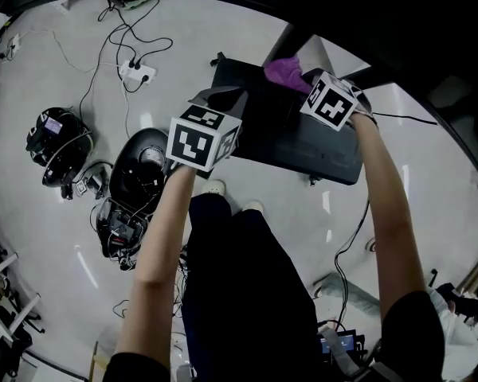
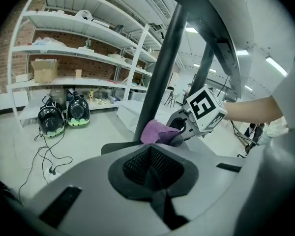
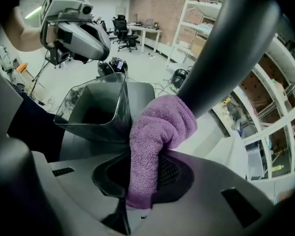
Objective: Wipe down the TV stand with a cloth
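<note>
My right gripper point(image 3: 137, 186) holds the purple cloth point(image 3: 157, 127) in its fingers at the pole point(image 3: 226, 58) of the TV stand point(image 1: 303, 146); the left gripper point(image 2: 155, 178) has its fingers together, empty; I should press evenly, stroking slowly.

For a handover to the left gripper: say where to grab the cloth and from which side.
Probably the bunched upper end of the cloth, which stands clear above the right gripper's jaws. Come from the open side away from the post, since the post blocks the other side of that end.

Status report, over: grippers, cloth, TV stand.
Left hand-held gripper shut, empty. Right hand-held gripper shut on purple cloth at TV stand pole. Floor cables left of stand, not on it.
</note>
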`<action>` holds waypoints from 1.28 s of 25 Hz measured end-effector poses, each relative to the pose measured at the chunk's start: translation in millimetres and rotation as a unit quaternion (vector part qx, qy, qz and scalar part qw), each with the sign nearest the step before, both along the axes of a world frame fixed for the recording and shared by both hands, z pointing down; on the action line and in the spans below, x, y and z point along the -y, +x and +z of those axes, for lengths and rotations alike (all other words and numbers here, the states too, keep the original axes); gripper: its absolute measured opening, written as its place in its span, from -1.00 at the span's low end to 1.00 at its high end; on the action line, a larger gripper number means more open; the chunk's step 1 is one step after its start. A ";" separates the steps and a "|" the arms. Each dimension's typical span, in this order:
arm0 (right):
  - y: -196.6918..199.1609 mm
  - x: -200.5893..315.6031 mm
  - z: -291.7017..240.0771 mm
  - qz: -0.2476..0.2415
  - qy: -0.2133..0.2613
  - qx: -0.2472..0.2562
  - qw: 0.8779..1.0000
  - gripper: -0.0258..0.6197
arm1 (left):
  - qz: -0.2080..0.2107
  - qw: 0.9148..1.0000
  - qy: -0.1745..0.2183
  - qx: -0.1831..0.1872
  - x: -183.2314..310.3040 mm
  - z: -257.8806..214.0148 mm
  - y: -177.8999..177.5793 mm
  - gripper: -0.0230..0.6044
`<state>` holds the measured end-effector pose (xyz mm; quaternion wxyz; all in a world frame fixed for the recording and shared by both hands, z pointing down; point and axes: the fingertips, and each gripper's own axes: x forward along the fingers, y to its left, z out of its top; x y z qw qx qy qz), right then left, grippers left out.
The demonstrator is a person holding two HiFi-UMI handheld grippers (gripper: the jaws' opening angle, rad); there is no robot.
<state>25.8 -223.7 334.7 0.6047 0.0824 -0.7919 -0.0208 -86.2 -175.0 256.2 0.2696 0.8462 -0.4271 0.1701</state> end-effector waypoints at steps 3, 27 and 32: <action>5.7 1.6 2.7 0.016 0.007 0.012 1.000 -0.64 | -0.001 1.000 -0.004 0.002 -1.0 4.6 0.7 -0.91; 55.4 63.7 -206.4 0.318 0.307 0.346 0.828 -0.64 | -0.006 0.998 0.051 -0.022 6.3 -53.9 32.4 -0.91; 22.1 67.8 -212.5 0.255 0.324 0.338 0.846 -0.64 | -0.012 0.998 0.063 -0.026 18.6 -66.3 28.5 -0.91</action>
